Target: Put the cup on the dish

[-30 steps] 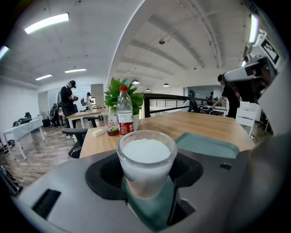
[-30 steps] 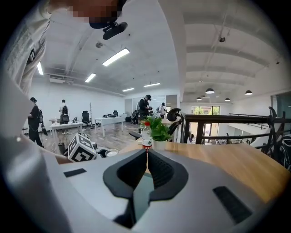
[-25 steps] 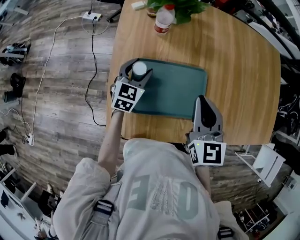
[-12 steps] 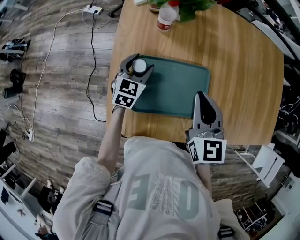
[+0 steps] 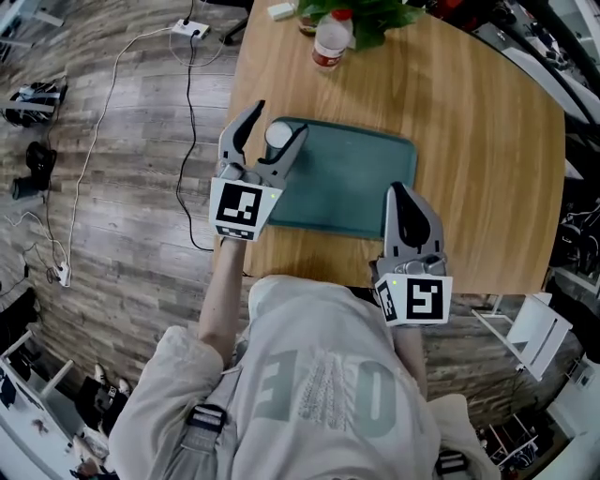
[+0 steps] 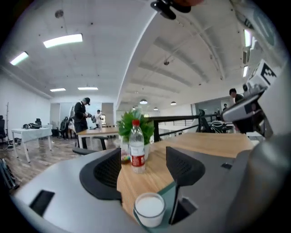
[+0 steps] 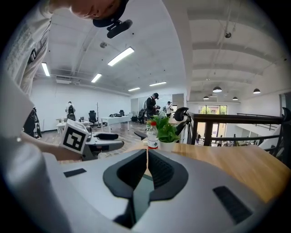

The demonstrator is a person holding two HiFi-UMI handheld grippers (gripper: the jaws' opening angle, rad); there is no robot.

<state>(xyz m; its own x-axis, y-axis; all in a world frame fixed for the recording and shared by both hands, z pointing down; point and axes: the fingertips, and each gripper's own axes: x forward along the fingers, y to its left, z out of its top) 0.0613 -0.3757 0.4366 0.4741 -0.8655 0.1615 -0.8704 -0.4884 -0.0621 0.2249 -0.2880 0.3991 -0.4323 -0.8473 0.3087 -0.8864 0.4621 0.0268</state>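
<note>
A small white cup [image 5: 278, 134] stands upright on the far left corner of the dark green dish [image 5: 349, 180]. My left gripper [image 5: 279, 119] hangs above and just behind it. Its jaws are opening wide, and their pads are clear of the cup. In the left gripper view the cup [image 6: 149, 209] sits low between the two fingers of the left gripper [image 6: 143, 168], untouched. My right gripper [image 5: 401, 191] is shut with nothing in it, its tip over the dish's near right edge. The right gripper view shows the right gripper [image 7: 146, 160] with jaws pressed together.
The dish lies on a round wooden table [image 5: 478, 122]. A plastic water bottle [image 5: 330, 39] and a potted green plant [image 5: 367, 13] stand at the far edge. A cable [image 5: 186, 141] and a power strip [image 5: 184, 33] lie on the wood floor left of the table.
My left gripper has let go of the cup, spread its jaws and drawn back towards me and upward. The cup stays on the dish's corner. The right gripper has not moved.
</note>
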